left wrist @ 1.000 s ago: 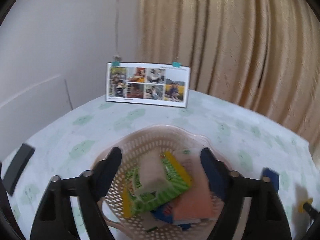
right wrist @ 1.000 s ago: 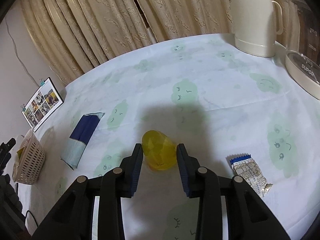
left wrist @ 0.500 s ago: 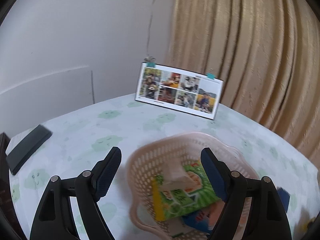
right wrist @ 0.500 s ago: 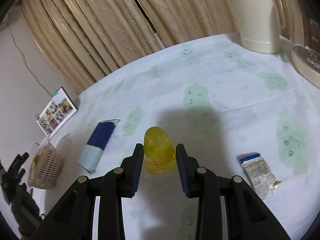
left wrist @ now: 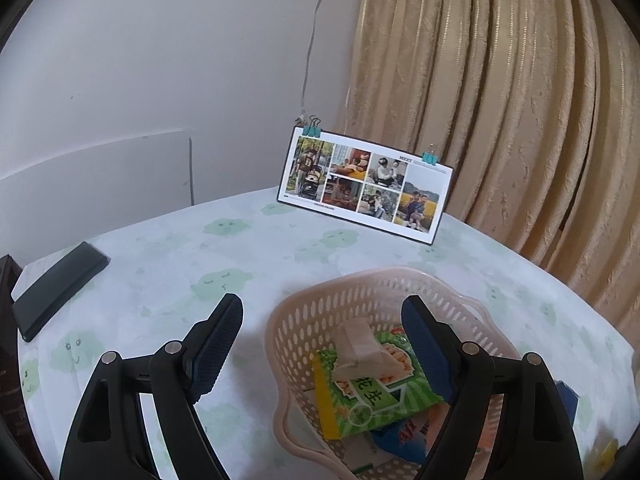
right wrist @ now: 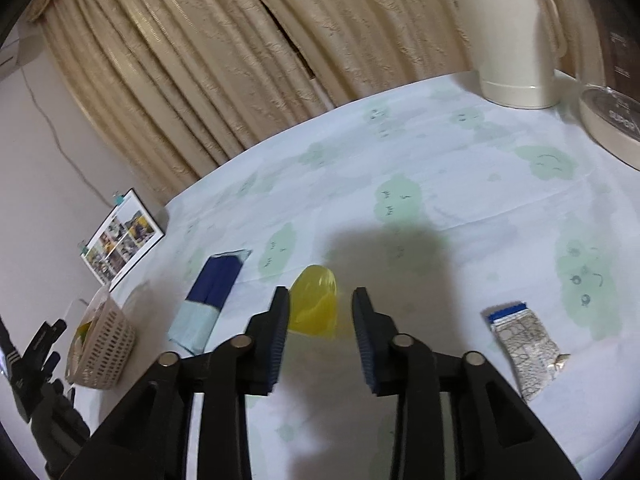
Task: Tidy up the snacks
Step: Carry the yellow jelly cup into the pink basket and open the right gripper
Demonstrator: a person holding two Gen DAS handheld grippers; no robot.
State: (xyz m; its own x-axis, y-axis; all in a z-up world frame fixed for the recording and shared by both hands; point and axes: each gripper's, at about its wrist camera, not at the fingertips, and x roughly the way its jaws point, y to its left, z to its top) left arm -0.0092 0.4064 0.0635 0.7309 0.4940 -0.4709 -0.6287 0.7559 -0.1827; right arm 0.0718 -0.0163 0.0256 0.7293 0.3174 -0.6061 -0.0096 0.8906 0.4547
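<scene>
Two grippers: left gripper (left wrist: 322,334) fingers spread wide, empty, over basket (left wrist: 360,292) w/ snack packs near tabletop's photo-card corner; right gripper (right wrist: 320,322) fingers part-open astride yellow jelly cup (right wrist: 314,306), mid-tabletop, contact unclear.

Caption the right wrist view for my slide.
Right gripper open around a yellow jelly cup; blue packet nearby.

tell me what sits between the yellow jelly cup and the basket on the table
In the right wrist view, a blue packet lies between the yellow jelly cup and the basket.
</scene>
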